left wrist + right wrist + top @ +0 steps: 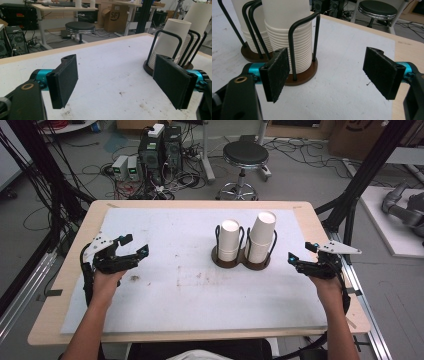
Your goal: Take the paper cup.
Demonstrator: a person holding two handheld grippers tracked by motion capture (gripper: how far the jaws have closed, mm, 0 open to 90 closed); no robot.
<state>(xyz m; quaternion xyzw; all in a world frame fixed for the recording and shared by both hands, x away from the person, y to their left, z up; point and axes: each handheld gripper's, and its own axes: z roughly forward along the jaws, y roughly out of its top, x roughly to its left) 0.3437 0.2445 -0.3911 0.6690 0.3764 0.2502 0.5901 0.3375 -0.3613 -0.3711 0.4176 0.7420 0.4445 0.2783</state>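
Two stacks of white paper cups stand upside down in a dark wire holder (241, 261) with a brown base, mid-table. The left stack (229, 240) is shorter; the right stack (261, 237) is taller and leans a little. My left gripper (136, 245) hovers at the table's left, open, its jaws wide apart and empty. In the left gripper view the holder (165, 37) is ahead to the right. My right gripper (300, 253) is open at the table's right, just right of the holder. In the right gripper view the ribbed cup stack (287, 42) stands close ahead on the left.
A white mat (190, 285) covers the wooden table (75, 245), with faint stains near its middle. Beyond the far edge stand a black stool (245, 155), computer cases (160, 150) and tangled cables on the floor. Black frame posts (360, 180) rise at the right.
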